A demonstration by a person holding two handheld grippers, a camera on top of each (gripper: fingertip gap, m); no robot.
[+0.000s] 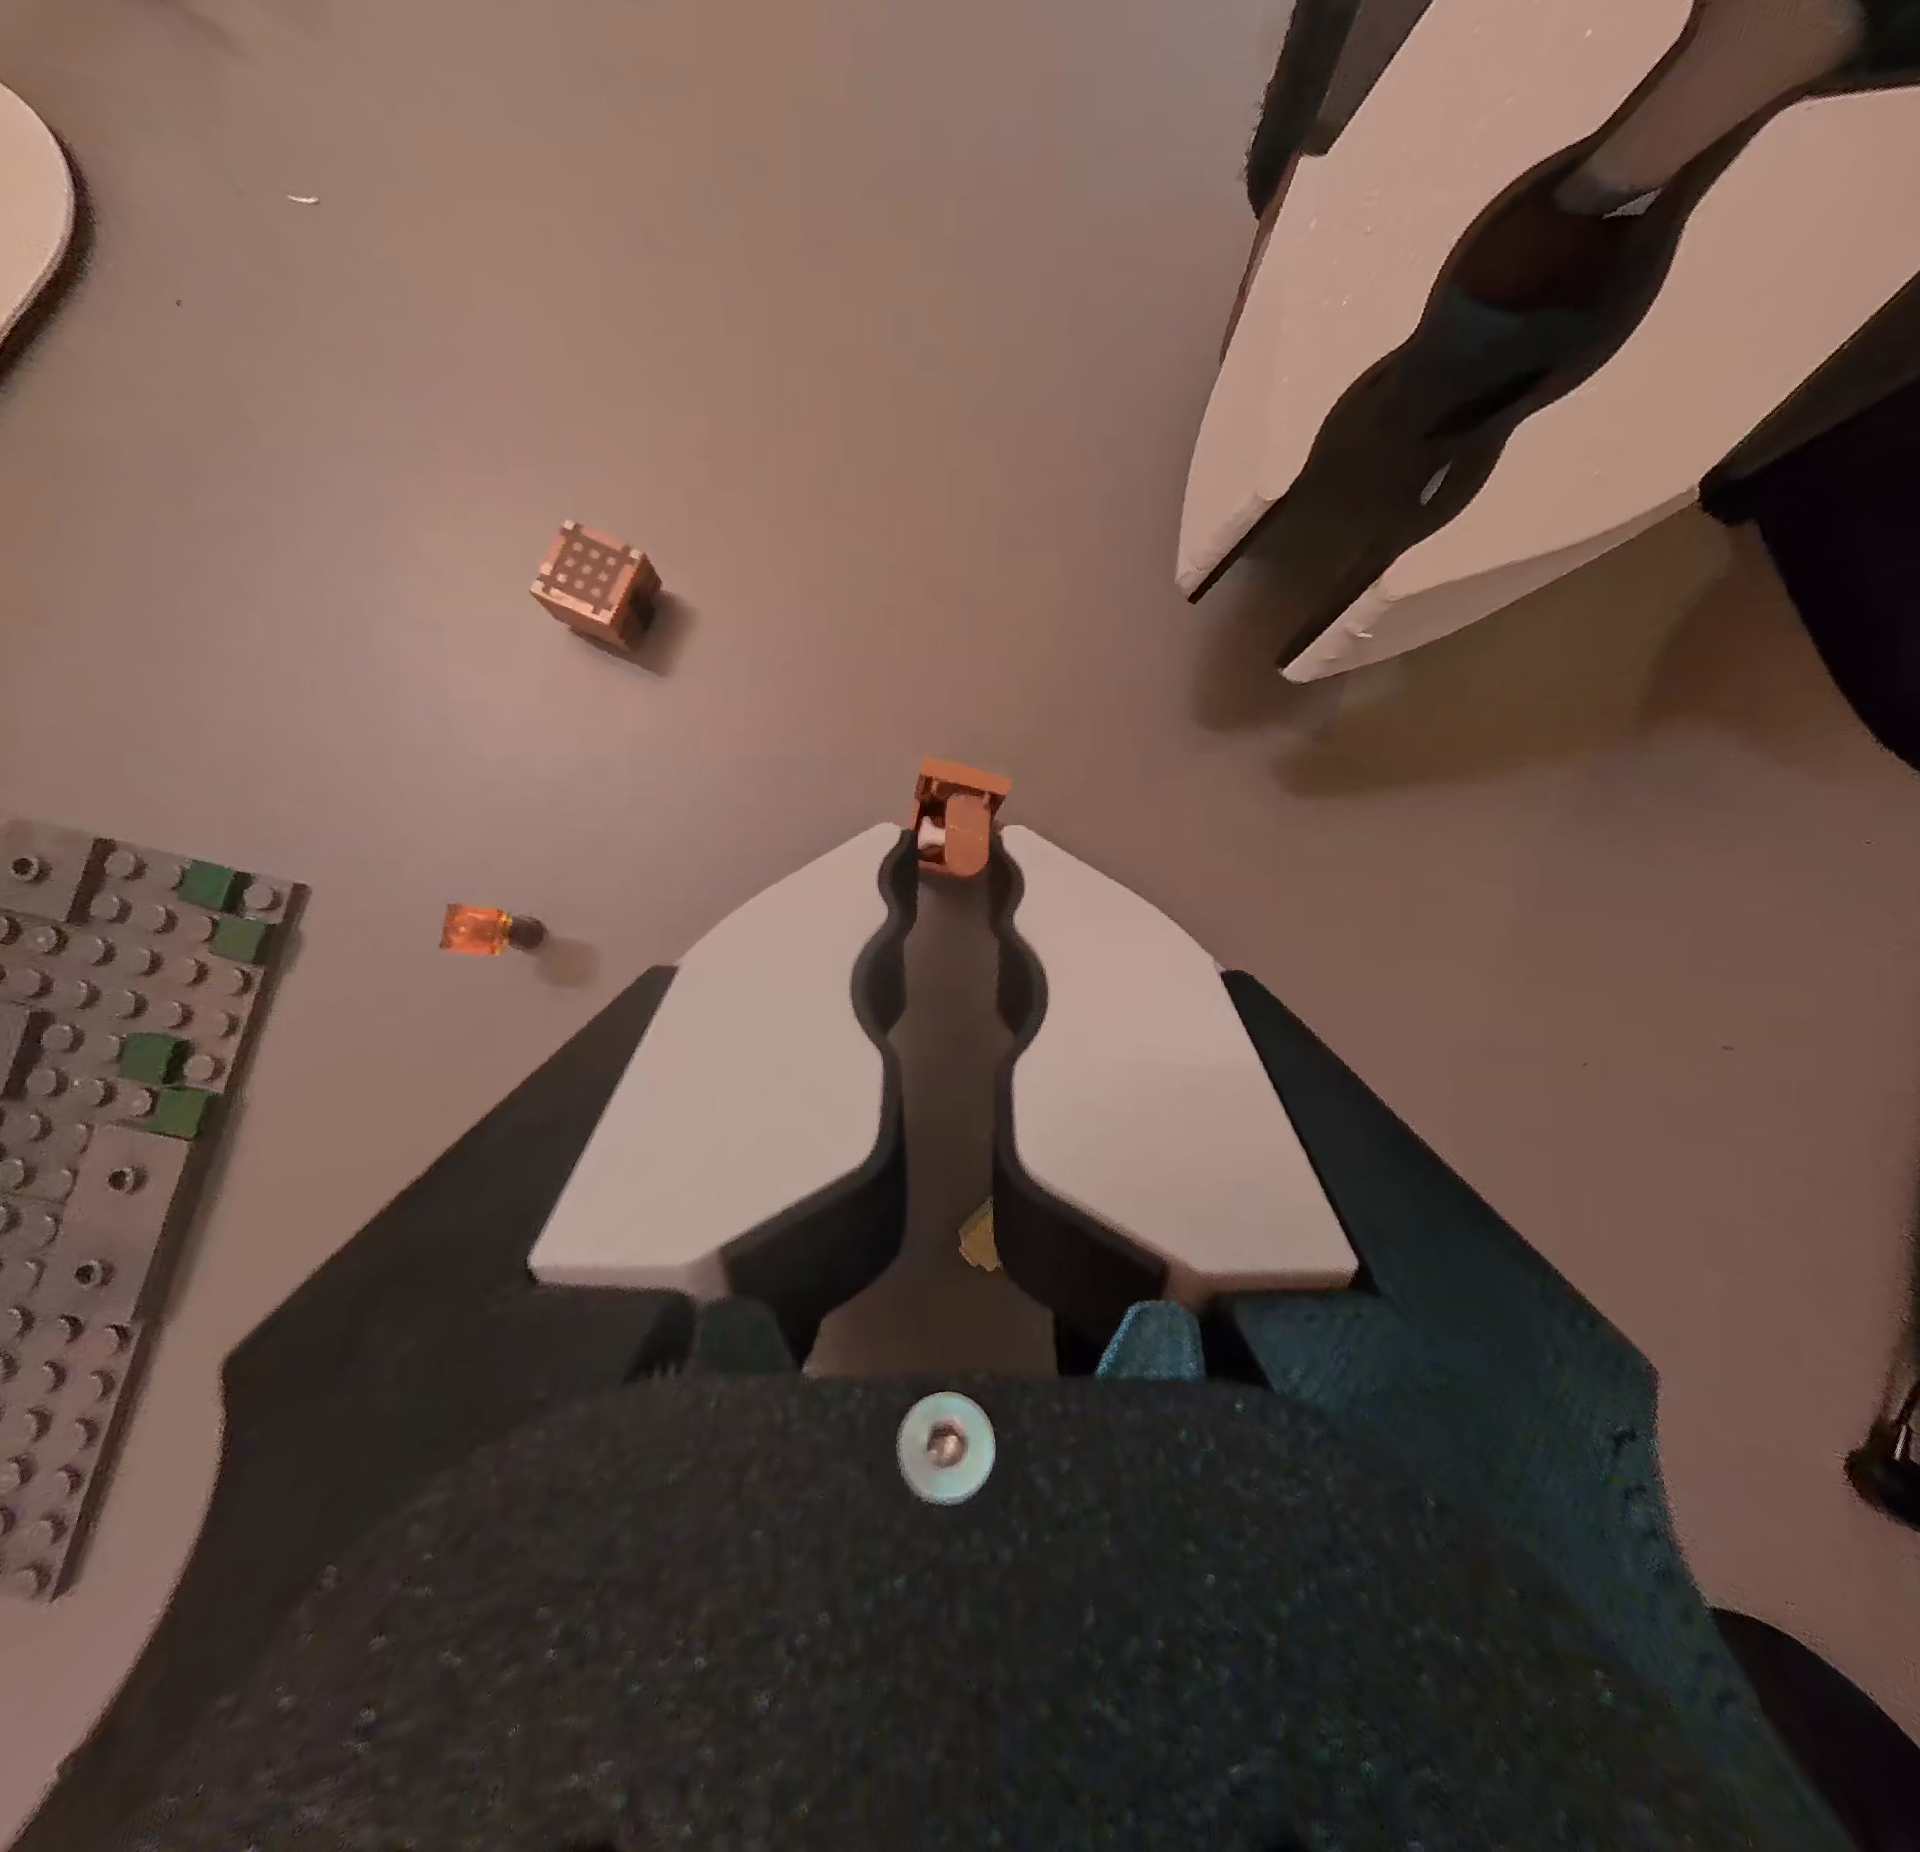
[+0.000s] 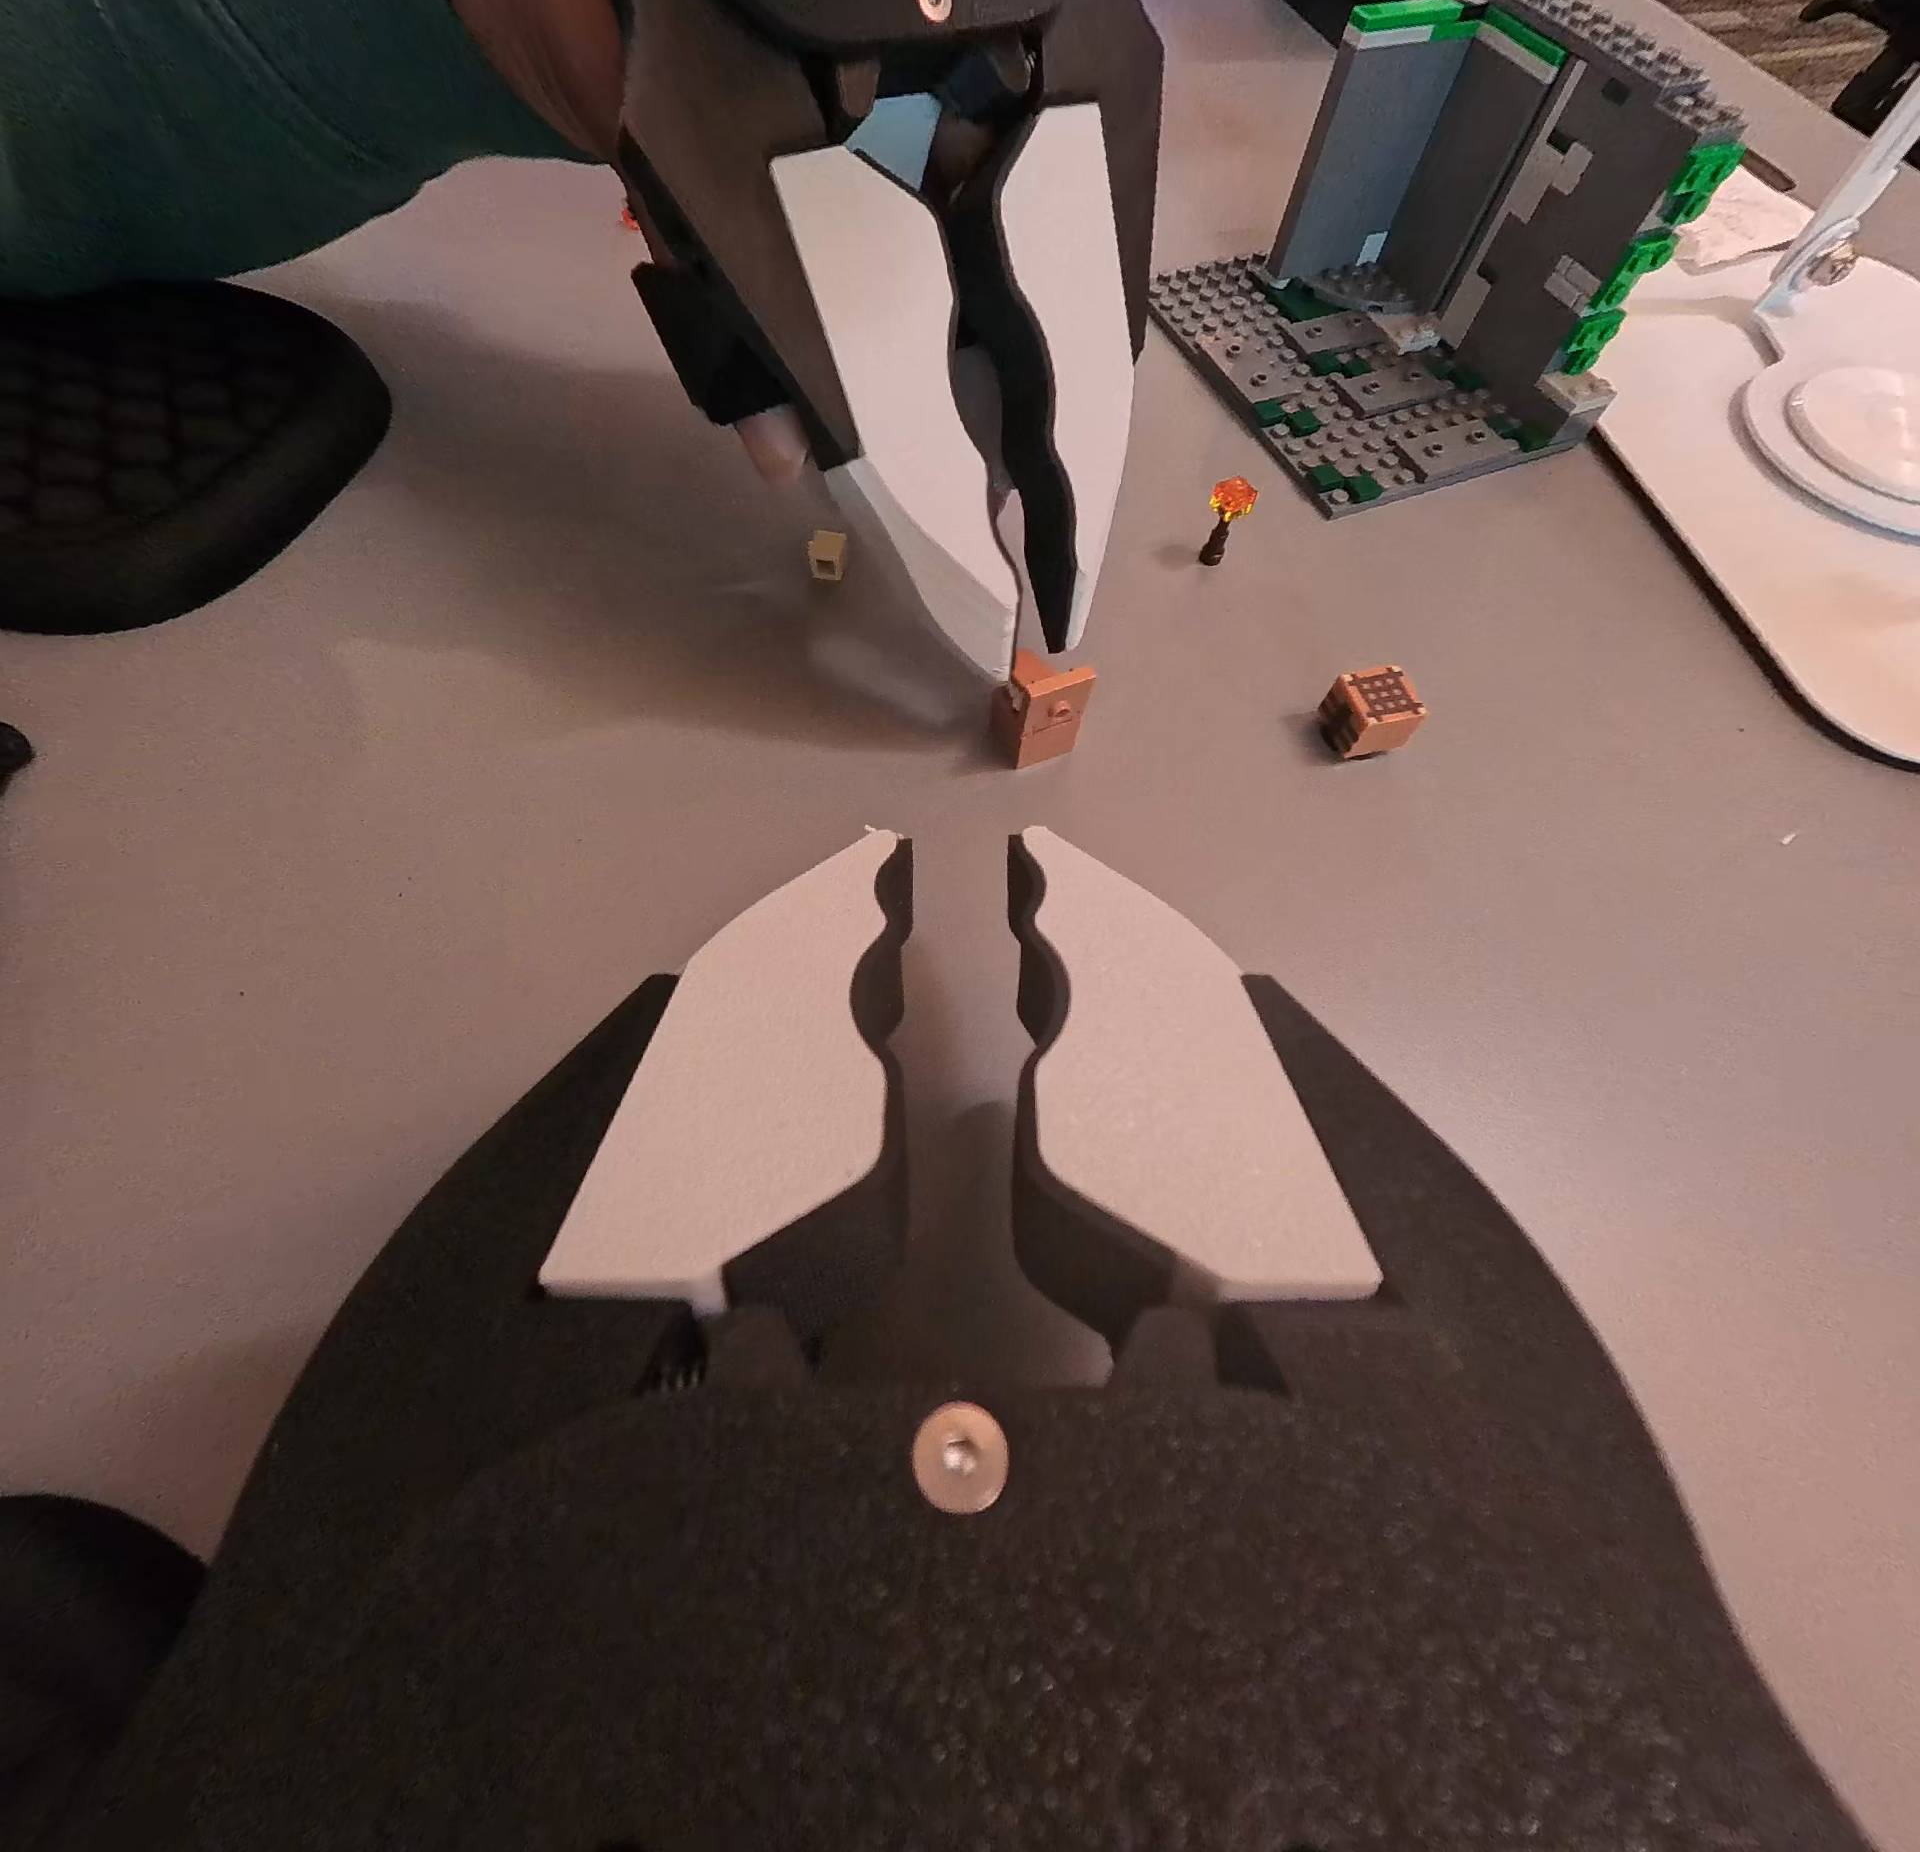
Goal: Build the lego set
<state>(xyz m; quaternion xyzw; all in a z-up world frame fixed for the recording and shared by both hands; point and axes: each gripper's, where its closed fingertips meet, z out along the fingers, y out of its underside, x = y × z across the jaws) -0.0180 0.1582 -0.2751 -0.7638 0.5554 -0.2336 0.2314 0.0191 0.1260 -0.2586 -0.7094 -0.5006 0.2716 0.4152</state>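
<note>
Tan plastic is what matters now: a small brown piece (image 1: 958,815) stands on the grey table (image 1: 935,348), pinched at its top between the tips of the left gripper (image 1: 951,836), whose fingers are drawn narrow around it. In the right wrist view the same piece (image 2: 1042,709) touches the table, with the left gripper (image 2: 1034,649) coming down on it steeply from above. The right gripper (image 2: 958,841) sits just near of it, fingers parted a little and holding nothing.

The step in hand looks like picking up or steadying this piece so it can be joined to the build (image 2: 1475,244), which stands far right on its grey baseplate (image 2: 1351,420). The hold is only at the very tips, so the piece could twist out; a squarer grip, or a second hold from the right gripper lower on the piece, would make it safer. Any lift should be slow and straight.

A torch (image 2: 1226,519), a patterned cube (image 2: 1371,711) and a small beige brick (image 2: 827,555) lie loose on the table, all well apart from the piece, so nothing crowds the move.
</note>
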